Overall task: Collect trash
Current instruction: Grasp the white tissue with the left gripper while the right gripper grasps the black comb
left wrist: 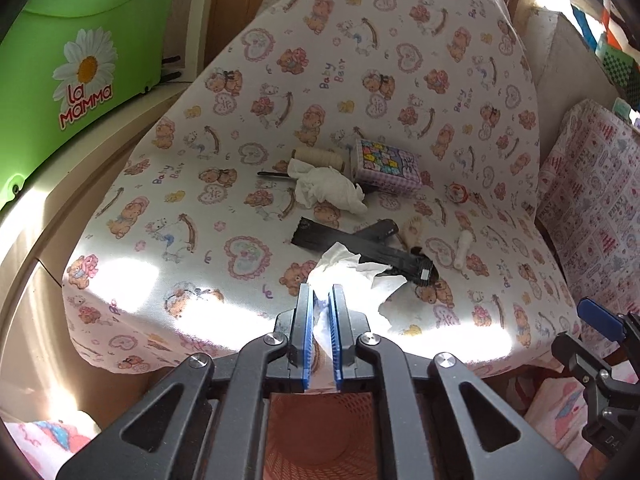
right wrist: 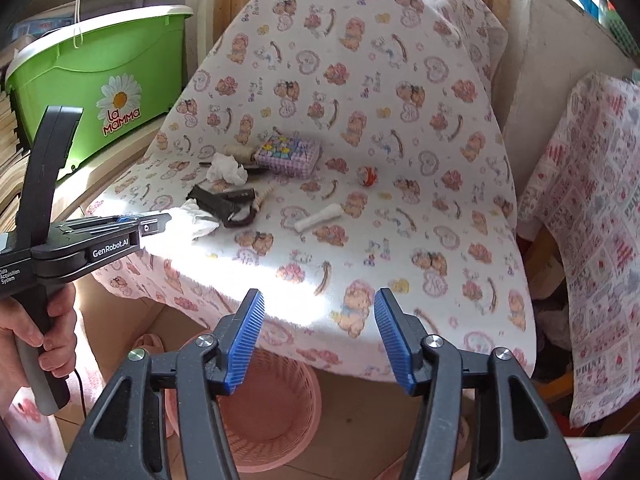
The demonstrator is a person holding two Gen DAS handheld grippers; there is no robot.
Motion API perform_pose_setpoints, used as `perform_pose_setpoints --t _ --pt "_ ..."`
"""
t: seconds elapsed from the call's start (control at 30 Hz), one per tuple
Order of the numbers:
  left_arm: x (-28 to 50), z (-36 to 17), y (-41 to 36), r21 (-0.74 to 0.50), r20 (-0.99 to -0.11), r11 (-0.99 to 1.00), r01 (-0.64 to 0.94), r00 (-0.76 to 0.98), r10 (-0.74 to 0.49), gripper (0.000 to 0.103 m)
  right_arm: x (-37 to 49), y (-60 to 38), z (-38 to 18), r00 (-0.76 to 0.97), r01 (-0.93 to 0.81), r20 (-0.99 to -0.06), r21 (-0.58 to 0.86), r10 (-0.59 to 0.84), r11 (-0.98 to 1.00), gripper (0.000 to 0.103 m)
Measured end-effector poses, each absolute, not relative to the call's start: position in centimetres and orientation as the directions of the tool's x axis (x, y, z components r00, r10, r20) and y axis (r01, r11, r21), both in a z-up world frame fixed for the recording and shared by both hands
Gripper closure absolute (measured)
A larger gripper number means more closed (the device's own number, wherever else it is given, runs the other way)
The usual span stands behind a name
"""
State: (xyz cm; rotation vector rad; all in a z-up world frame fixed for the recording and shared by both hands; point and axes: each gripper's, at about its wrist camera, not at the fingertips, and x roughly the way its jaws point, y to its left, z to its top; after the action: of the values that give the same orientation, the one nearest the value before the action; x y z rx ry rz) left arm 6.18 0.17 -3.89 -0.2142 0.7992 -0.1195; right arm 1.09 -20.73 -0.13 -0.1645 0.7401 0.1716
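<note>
A crumpled white tissue (left wrist: 352, 274) lies at the near edge of the bear-print cloth, and my left gripper (left wrist: 322, 290) is shut on its near end. The right wrist view shows the same grip from the side: the left gripper (right wrist: 162, 222) pinches the tissue (right wrist: 198, 220). A second crumpled tissue (left wrist: 328, 192) (right wrist: 228, 170) lies farther back beside a thread spool (left wrist: 320, 158). A small white paper roll (left wrist: 462, 248) (right wrist: 320, 216) lies to the right. My right gripper (right wrist: 320, 294) stands open over the cloth's front edge with nothing between its fingers. A pink basket (right wrist: 272, 412) stands below.
Black strips and a handle (left wrist: 360, 244) lie by the held tissue. A purple patterned box (left wrist: 386, 166) and a small red-and-white toy (left wrist: 458, 192) sit farther back. A green bin (right wrist: 100, 80) stands at the left, and a draped chair (right wrist: 592, 240) at the right.
</note>
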Motion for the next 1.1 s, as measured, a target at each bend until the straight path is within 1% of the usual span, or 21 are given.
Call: perform_pose_setpoints --t 0.07,0.13,0.27,0.37,0.43,0.47,0.5,0.6,0.7,0.87,0.93,0.97,1.0,1.1 --pt "5.9 -3.1 1.0 -0.279 -0.684 0.96 0.026 0.696 -0.218 0.096 2.0 -20.7 0.5 0.734 -0.202 -0.67 -0.057 0.112 0.978 0.034" --pt "5.7 -2.3 1.7 -0.284 -0.673 0.959 0.018 0.709 -0.213 0.096 3.1 -20.4 0.9 0.725 -0.203 -0.673 -0.008 0.145 0.979 0.034" --pt "5.1 -1.1 3.0 -0.217 -0.659 0.975 -0.051 0.745 -0.108 0.095 4.7 -18.5 1.4 0.724 -0.23 -0.663 0.032 0.193 0.973 0.034" --pt "5.5 -1.0 3.9 -0.175 -0.669 0.98 -0.098 0.742 -0.046 0.095 6.1 -16.5 0.5 0.694 -0.271 -0.678 0.065 0.241 0.961 0.034" --pt "5.7 -1.2 4.2 -0.163 -0.675 0.981 -0.107 0.737 -0.031 0.095 7.0 -14.9 -0.8 0.666 -0.298 -0.698 0.074 0.263 0.952 0.034" --pt "5.9 -1.3 4.3 -0.168 -0.679 0.98 -0.111 0.733 -0.033 0.095 7.4 -14.1 -1.5 0.655 -0.317 -0.705 0.067 0.27 0.946 0.038" --pt "6.0 -1.5 4.4 -0.177 -0.687 0.978 -0.111 0.725 -0.042 0.095 7.8 -13.3 -2.1 0.65 -0.336 -0.709 0.054 0.273 0.94 0.046" --pt "6.2 -1.5 4.2 -0.168 -0.698 0.981 -0.099 0.715 -0.047 0.095 8.9 -11.6 -3.7 0.642 -0.366 -0.718 0.021 0.269 0.93 0.055" --pt "6.0 -0.9 4.4 -0.139 -0.685 0.983 -0.118 0.728 -0.009 0.094 10.0 -10.6 -4.7 0.613 -0.387 -0.734 0.043 0.292 0.921 0.057" --pt "5.7 -0.5 5.8 -0.187 -0.681 0.972 -0.141 0.732 -0.025 0.094 11.1 -9.4 -5.6 0.599 -0.4 -0.754 0.01 0.269 0.916 0.057" --pt "5.8 -0.6 6.1 -0.224 -0.692 0.965 -0.133 0.72 -0.062 0.094 11.3 -9.0 -5.8 0.593 -0.414 -0.762 -0.012 0.26 0.91 0.064" --pt "5.9 -0.6 6.2 -0.248 -0.695 0.961 -0.119 0.713 -0.091 0.094 11.4 -8.8 -5.9 0.585 -0.422 -0.769 -0.018 0.257 0.906 0.073" --pt "5.9 -0.6 6.2 -0.267 -0.696 0.958 -0.104 0.709 -0.117 0.094 11.3 -8.8 -5.8 0.578 -0.431 -0.771 -0.007 0.269 0.902 0.084" --pt "5.4 -0.1 5.8 -0.232 -0.686 0.967 -0.104 0.723 -0.087 0.094 11.0 -9.5 -5.2 0.591 -0.409 -0.752 0.032 0.292 0.912 0.087"
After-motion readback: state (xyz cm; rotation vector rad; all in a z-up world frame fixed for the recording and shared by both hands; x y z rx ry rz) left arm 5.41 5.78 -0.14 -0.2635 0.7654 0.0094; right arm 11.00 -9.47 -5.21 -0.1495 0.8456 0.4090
